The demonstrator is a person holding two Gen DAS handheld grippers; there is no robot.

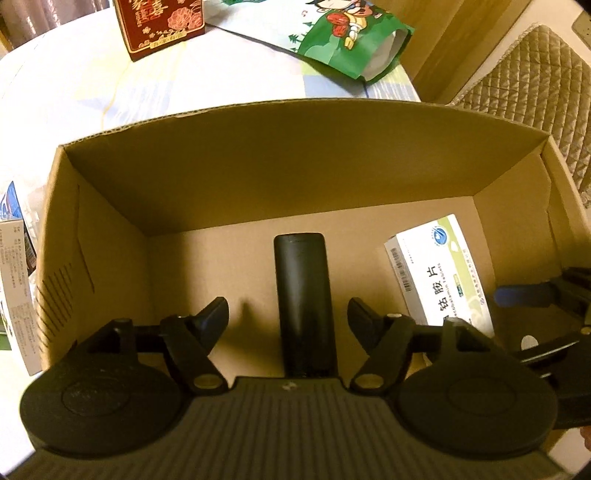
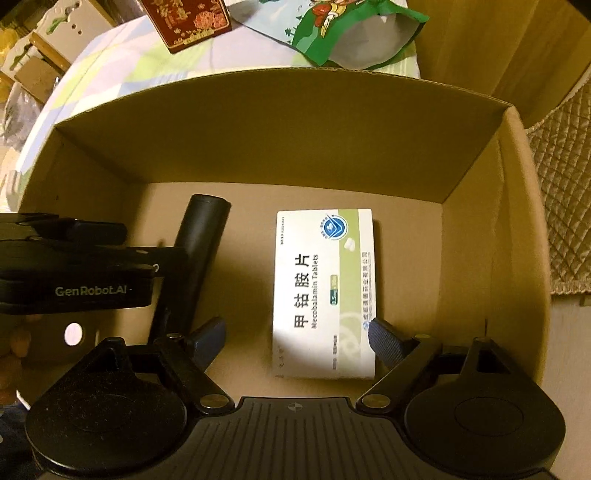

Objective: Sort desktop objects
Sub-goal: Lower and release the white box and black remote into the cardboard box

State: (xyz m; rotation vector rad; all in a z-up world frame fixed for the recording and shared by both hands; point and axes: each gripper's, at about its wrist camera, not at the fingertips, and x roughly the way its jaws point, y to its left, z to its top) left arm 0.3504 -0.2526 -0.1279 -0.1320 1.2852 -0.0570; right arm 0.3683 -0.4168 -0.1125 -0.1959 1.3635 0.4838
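Observation:
An open cardboard box [image 1: 258, 155] [image 2: 280, 133] holds a black cylinder [image 1: 304, 295] [image 2: 201, 251] and a white and green tablet box [image 1: 439, 273] [image 2: 325, 291], both lying on its floor. My left gripper [image 1: 288, 314] is open above the box, its fingers either side of the cylinder and clear of it. My right gripper [image 2: 295, 338] is open, its fingers either side of the near end of the tablet box, not gripping it. The left gripper's body also shows at the left of the right wrist view [image 2: 74, 266].
Behind the box on the pale tablecloth [image 1: 92, 85] stand a red patterned carton [image 1: 159, 26] [image 2: 184, 22] and a green cartoon pouch [image 1: 343, 37] [image 2: 351, 33]. A printed carton [image 1: 14, 277] lies left of the box. A quilted chair cushion [image 1: 535, 74] is at the right.

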